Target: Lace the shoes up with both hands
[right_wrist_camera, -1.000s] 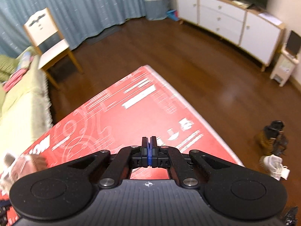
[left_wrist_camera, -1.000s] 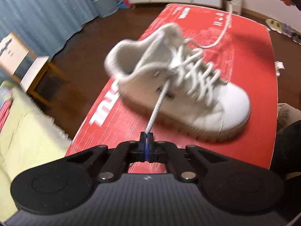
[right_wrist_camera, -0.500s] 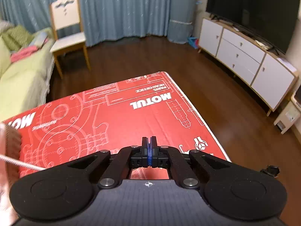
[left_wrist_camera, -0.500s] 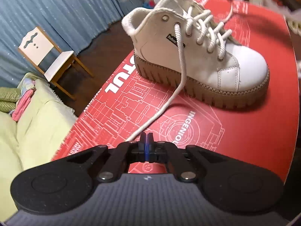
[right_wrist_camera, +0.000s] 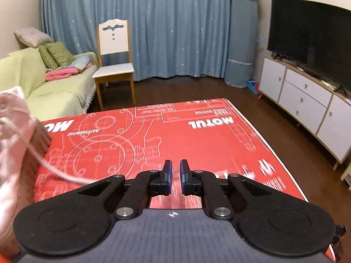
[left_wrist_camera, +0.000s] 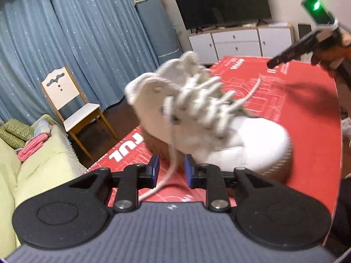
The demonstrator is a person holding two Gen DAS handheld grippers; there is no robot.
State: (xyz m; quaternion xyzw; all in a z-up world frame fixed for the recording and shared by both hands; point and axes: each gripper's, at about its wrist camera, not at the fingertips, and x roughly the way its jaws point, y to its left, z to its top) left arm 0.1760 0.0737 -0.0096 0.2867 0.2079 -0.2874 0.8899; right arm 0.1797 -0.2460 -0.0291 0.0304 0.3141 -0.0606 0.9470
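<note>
Left tongs [left_wrist_camera: 170, 171]: jaws parted wide, blue-faced pads [left_wrist_camera: 155, 167] level with each other, nothing clamped between them; black linkage arms spread symmetrically behind.

Right tongs [right_wrist_camera: 174, 176]: jaws parted by a narrow gap, blue pads [right_wrist_camera: 167, 175] nearly parallel, nothing between them. In the left wrist view the right tongs [left_wrist_camera: 273, 63] appear far ahead and to the right of the left tongs, raised, tips angled down-left; a hand [left_wrist_camera: 331, 53] grips the handle, blurred, so finger placement is uncertain.
</note>
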